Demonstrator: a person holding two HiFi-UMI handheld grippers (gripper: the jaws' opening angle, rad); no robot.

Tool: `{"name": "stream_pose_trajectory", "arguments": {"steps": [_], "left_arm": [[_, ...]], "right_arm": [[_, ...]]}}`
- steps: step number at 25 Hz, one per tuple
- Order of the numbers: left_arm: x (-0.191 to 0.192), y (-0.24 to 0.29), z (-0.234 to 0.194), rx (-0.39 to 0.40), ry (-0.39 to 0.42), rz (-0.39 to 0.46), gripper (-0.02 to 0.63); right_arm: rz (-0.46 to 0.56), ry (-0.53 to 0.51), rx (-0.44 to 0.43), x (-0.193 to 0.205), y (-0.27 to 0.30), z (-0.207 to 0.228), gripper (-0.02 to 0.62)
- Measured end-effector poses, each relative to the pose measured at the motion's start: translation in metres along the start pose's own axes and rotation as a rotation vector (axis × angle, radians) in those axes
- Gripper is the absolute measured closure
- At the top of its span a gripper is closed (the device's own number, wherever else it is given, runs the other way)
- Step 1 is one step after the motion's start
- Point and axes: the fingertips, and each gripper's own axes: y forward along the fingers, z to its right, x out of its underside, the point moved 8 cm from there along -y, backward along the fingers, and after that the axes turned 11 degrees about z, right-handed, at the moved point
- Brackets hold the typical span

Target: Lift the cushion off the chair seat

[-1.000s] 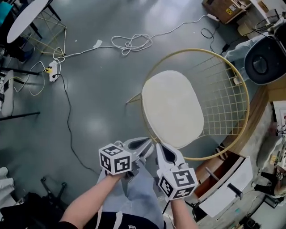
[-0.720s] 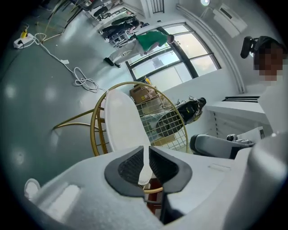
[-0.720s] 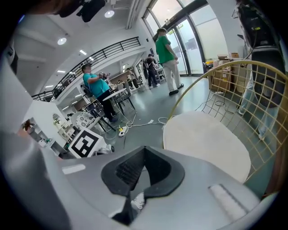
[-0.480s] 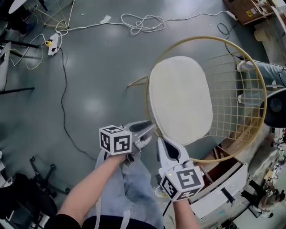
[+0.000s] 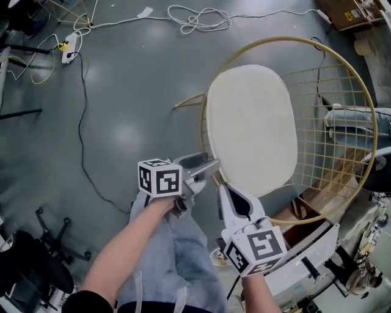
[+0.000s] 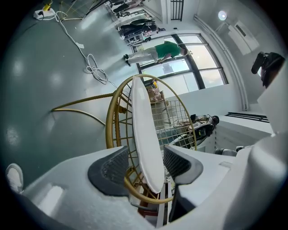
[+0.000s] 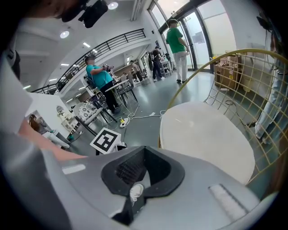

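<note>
While looking down from above, found the white oval cushion lying flat on the seat of the gold wire chair, inside its round rim and in front of its grid back. Judged it light and soft, a thin padded disc, likely to bend and hang down if taken by one edge only. Not fragile, and the cloth probably not slippery. Judged the best hold to be the free edge at the front of the chair, with a second hold further along that edge to keep it level.

Found the left gripper at that front edge, jaws having just been opening and standing wide apart, with the cushion edge and the chair's gold rim both between the pads, neither pad pressing. Would need to keep the rim out of the bite. Found the right gripper just beside the front of the chair, jaws together on nothing.

Could read no brand or writing: only square black-and-white markers on the gripper cubes, and a label on a cardboard box beyond the chair's back, too small to read.
</note>
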Motion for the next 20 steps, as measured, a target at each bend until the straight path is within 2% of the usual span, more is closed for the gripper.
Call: {"name": "stream_pose_trajectory", "arguments": {"steps": [10, 17, 18, 19, 20], "left_arm": [[-0.003, 0.033, -0.003, 0.082, -0.083, -0.010, 0.350], [-0.005, 0.044, 0.001, 0.078, -0.098, -0.031, 0.351], [-0.005, 0.043, 0.000, 0.069, -0.103, -0.032, 0.385], [-0.005, 0.042, -0.001, 0.060, -0.109, -0.032, 0.497], [-0.006, 0.042, -0.002, 0.052, -0.116, -0.032, 0.544]], "right_arm": [[-0.031, 0.007, 0.004, 0.013, -0.002, 0.011, 0.597], [-0.031, 0.022, 0.004, 0.016, -0.005, 0.013, 0.597], [-0.029, 0.022, 0.006, 0.016, -0.005, 0.013, 0.597], [-0.028, 0.022, 0.008, 0.016, -0.006, 0.013, 0.597], [-0.028, 0.022, 0.011, 0.016, -0.007, 0.013, 0.597]]}}
